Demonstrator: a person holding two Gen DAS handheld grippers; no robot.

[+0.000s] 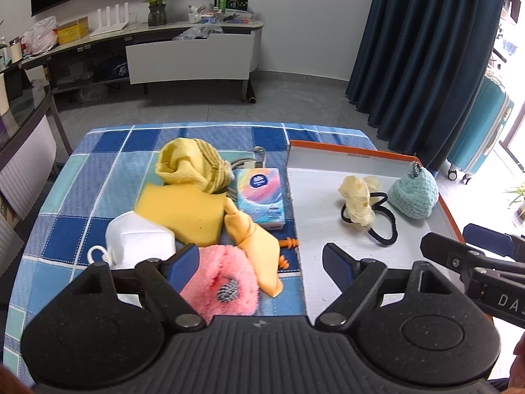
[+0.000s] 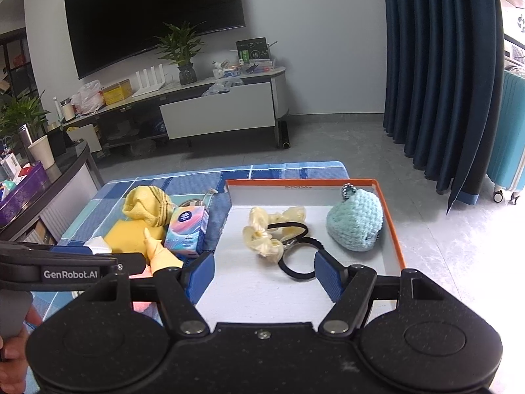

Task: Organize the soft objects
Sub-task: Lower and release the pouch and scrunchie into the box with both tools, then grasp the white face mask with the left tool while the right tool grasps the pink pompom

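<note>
Blue-padded left tool and right tool both gape empty above the tray

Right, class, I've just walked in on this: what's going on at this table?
A person holds a gripper in each hand, sorting soft things into a tray. The cream scrunchie, black hair ties and teal knit piece already lie in it. The pink fluffy item, mask, sponge, yellow cloth and tissue pack wait on the checked cloth. The left gripper and right gripper are open and empty.
</note>
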